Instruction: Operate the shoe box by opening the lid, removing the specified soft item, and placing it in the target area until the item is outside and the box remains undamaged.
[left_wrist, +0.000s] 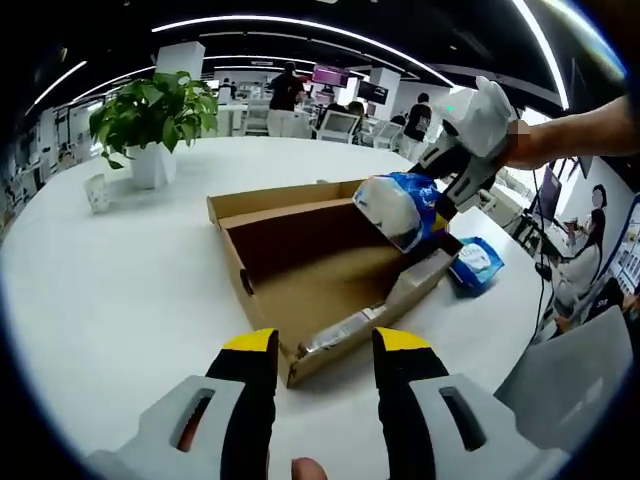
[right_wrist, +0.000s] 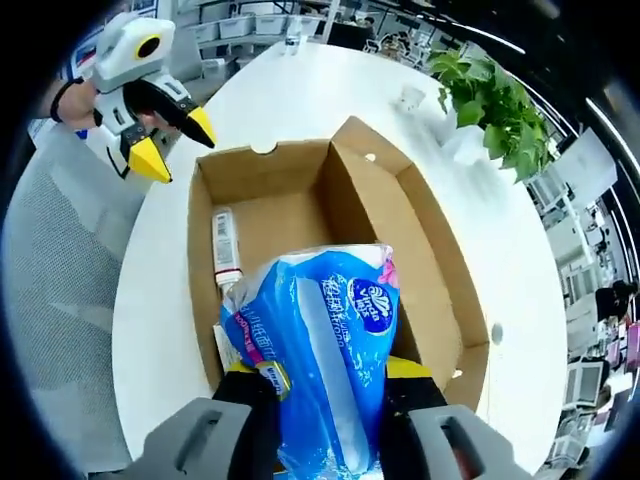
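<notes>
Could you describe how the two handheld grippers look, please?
The left gripper has black jaws with yellow tips and pale grey slotted housings. The right gripper has the same build; seen in the left gripper view, its body is a white angular shell with black jaws.

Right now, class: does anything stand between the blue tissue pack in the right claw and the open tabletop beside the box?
Nothing visible does. The right claw holds the tissue pack above the open shoe box, clear of its walls. A second small blue pack lies on the table just beyond the box, so bare tabletop is next to it.
</notes>
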